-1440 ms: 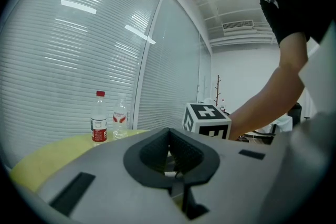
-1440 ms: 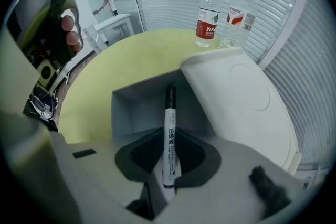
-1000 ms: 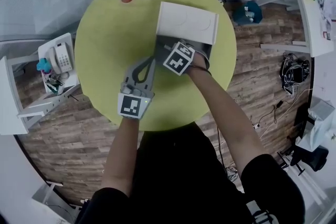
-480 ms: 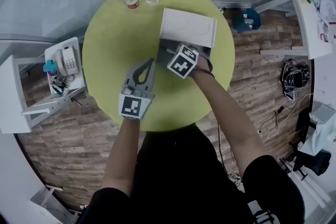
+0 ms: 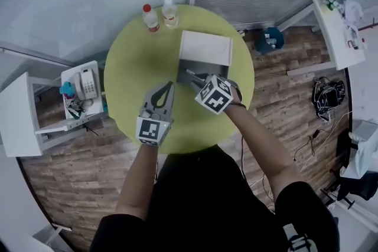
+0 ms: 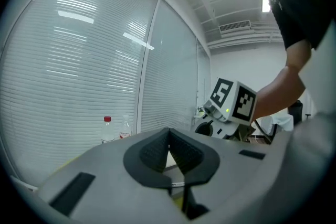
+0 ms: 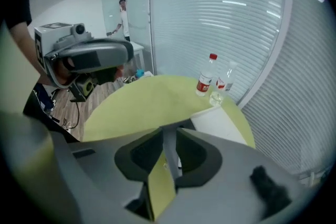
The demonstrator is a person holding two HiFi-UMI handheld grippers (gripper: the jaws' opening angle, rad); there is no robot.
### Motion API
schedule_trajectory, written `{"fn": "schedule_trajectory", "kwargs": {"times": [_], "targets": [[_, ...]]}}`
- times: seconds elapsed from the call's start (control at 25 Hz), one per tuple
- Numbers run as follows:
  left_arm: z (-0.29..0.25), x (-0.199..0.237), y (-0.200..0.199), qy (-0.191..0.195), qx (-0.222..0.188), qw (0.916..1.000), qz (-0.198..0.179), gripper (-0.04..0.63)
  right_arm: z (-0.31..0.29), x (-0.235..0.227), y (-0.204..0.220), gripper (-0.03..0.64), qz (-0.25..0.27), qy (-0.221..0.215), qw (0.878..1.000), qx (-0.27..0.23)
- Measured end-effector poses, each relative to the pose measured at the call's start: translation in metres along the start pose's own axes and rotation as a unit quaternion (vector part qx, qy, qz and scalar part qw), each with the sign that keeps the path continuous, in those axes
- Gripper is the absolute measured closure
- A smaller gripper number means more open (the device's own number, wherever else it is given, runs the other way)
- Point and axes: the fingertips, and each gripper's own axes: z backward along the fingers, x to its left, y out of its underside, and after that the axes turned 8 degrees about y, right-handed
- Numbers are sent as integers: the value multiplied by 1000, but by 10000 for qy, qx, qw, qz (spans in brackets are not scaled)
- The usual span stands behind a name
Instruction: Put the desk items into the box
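Note:
A white box point(image 5: 204, 47) stands open on the round yellow-green table point(image 5: 136, 65), its lid tipped back and its dark inside point(image 5: 190, 68) facing me. My right gripper point(image 5: 194, 75) is at the box's near edge. In the right gripper view this gripper point(image 7: 169, 140) is shut on a thin grey sheet that looks like the box's front flap point(image 7: 168, 136). The white lid point(image 7: 220, 120) lies just beyond. My left gripper point(image 5: 168, 87) rests on the table left of the box, shut and with nothing between its pads point(image 6: 157, 152).
Two water bottles point(image 5: 150, 18) point(image 5: 170, 12) stand at the table's far edge, also visible as bottles point(image 7: 206, 76). A low shelf with a telephone point(image 5: 85, 82) stands left of the table. A blue object point(image 5: 269, 38) sits on the wood floor at right. Glass walls with blinds close the back.
The head view has pulled back, so everything looks smaller. My right gripper has drawn a little toward me from the box. The left gripper has stayed where it was.

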Motion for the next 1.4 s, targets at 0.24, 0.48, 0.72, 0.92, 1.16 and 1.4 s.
{"fn": "schedule_trajectory", "kwargs": {"times": [0.24,0.48,0.72,0.92,1.16,1.4], "targets": [[19,-28,-18,248,97,9995,-146,583,62,23,-21,588,-294,90,9964,-791],[34,-56,-32,478,79,9988,-106,583,127,45,-46,600,-564,185,9772,-2040],[36,-77,-58,698,-68,9974,-158,583,182,52,-58,600,-816,515,9374,-3347],[38,-92,-71,912,-263,9952,-242,583,204,47,-54,600,-1242,734,9077,-3940],[39,-96,-71,973,-240,9948,-206,583,212,43,-52,600,-1246,782,9008,-4084],[39,-93,-70,969,-202,9947,-270,583,212,41,-56,600,-1226,805,8997,-4112]]}}
